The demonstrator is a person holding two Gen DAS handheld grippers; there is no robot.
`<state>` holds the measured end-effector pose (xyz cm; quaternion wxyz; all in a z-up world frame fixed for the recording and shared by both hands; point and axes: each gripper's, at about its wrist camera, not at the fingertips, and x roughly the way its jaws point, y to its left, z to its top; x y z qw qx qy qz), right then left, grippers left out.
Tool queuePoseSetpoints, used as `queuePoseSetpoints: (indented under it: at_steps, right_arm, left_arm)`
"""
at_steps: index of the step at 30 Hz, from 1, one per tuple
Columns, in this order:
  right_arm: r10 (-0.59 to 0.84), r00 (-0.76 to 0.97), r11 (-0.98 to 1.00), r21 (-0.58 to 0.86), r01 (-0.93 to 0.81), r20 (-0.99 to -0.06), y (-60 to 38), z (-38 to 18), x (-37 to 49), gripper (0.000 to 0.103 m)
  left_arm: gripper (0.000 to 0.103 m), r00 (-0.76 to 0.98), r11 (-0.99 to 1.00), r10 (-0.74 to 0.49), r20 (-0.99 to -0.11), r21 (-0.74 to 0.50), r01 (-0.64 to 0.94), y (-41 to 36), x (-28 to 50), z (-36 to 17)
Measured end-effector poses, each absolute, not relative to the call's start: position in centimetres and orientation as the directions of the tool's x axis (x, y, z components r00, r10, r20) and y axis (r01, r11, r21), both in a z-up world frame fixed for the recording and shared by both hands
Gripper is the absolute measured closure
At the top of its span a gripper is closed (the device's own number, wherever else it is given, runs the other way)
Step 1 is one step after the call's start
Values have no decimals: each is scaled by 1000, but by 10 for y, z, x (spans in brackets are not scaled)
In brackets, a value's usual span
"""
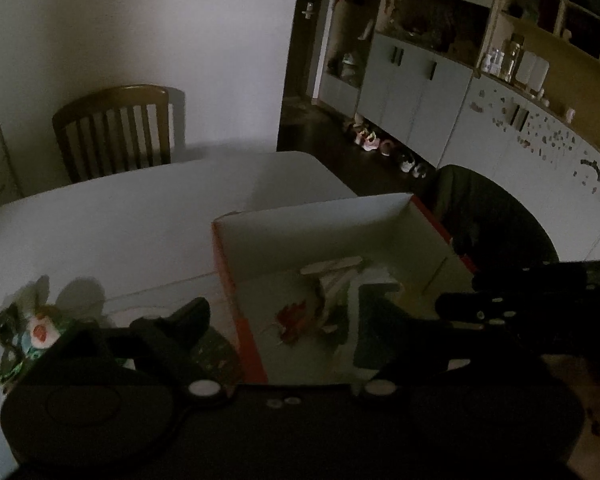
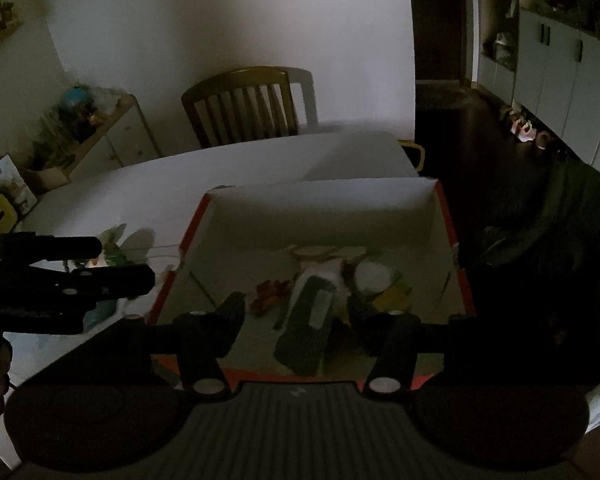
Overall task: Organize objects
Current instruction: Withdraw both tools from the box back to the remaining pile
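Two grippers hover at our shallow orange-walled cardboard box point(image 2: 446, 216) — right gripper point(image 2: 296, 312) spread wide over the dark rectangular remote point(image 2: 306, 332) inside; left gripper point(image 1: 284, 320) spread astride its left wall.

Light: staying dim, room looking dark
Wall point(image 2: 220, 20): showing plain white
Chair point(image 1: 114, 132): wooden, standing behind table point(image 1: 120, 216)
Cabinets point(image 1: 416, 88): white, lining right wall
Floor point(image 2: 460, 128): lying dark
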<state>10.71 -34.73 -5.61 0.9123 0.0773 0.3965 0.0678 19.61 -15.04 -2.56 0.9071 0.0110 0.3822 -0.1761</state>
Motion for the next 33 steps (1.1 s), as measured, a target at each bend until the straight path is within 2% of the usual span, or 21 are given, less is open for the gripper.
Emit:
queuePoseSetpoints:
  at_steps: [4,8,11,18,33]
  right_arm:
    - [182,692,980,185,-71,-699,-327,-53,97,36]
    - [194,710,979,181,-94,-677,-303,-46,92,28]
    - [209,721,976,182,-116,-661,-282,-43,89,20]
    - [255,718,966,197,-166,-648,-235,-46,90,15]
    - [260,691,966,186,-182,-675,-152,-59,114,15]
  left_arm:
    - [9,659,941,-312,-684,-125,315,-130,187,-23]
    - [1,684,947,-299,-665,-122,296,-110,179,-20]
    - [1,693,952,-289,-660,-121,282,-91,174,-20]
    - [0,701,967,-241,-671,-106,231,-45,174,-27]
    - [0,752,993,-112,-649,-102,60,85,201,-28]
